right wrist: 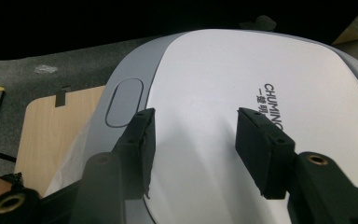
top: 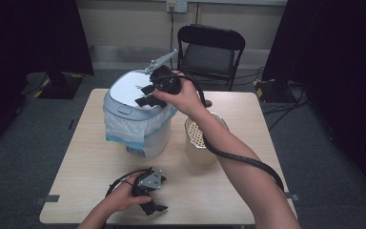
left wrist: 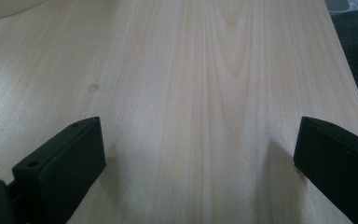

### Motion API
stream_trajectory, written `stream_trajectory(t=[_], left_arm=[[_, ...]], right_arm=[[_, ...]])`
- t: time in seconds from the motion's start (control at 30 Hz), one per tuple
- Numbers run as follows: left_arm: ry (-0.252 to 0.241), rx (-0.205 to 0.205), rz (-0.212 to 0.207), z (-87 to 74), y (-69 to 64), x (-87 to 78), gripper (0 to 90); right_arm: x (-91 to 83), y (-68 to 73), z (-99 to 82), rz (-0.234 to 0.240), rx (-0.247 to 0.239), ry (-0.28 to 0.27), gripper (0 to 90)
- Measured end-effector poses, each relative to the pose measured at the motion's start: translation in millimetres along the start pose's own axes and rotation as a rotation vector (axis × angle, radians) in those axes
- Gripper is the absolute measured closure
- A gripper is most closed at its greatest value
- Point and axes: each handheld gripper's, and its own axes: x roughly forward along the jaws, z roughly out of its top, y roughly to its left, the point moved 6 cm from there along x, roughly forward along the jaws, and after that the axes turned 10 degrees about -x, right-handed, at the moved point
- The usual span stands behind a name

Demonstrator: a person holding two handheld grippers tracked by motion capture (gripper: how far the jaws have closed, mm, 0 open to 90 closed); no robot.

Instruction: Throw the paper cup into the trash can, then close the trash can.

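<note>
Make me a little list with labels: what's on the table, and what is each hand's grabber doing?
table: light wooden table
bin: white lidded trash bin with a white bag liner, at the back left
lid: grey-rimmed white lid, closed
cup: beige perforated cup, right of the bin
right gripper: over the lid, fingers apart with nothing between them
left gripper: near the front edge, fingers wide apart over bare wood

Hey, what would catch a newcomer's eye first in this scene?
The white-lidded trash bin with its white liner, standing at the table's far left, with the right gripper poised over its lid. Beside it stands a beige perforated container, and the left gripper rests open near the front edge.
</note>
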Motion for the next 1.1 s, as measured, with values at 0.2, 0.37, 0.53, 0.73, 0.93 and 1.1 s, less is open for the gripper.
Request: stream_trajectory(t=[0.2,0.37,0.53,0.73,0.93,1.1], left_arm=[[0.0,0.0,-0.001,0.0,0.0,0.1,1.4],[-0.004,0.0,-0.002,0.0,0.0,0.4,1.4],[-0.003,-0.002,-0.002,-0.2,0.0,0.4,1.4],[-0.005,-0.001,-0.003,-0.2,0.1,0.7,1.4],[0.013,0.021,0.0,-0.8,1.6,-0.6,1.4],[0.012,0.02,0.0,-0.7,1.6,-0.5,1.4]], right_arm=[[1.4,-4.7,-0.5,-0.01,0.006,-0.009,52.0],[5.5,-9.9,-0.8,-0.031,0.031,-0.042,52.1],[7.5,-12.7,-1.1,-0.039,0.032,-0.056,52.2],[7.6,-12.7,-1.4,-0.044,0.034,-0.056,52.7],[7.8,-12.6,-2.4,-0.048,0.034,-0.068,52.9],[8.0,-12.6,-2.6,-0.051,0.038,-0.071,53.1]])
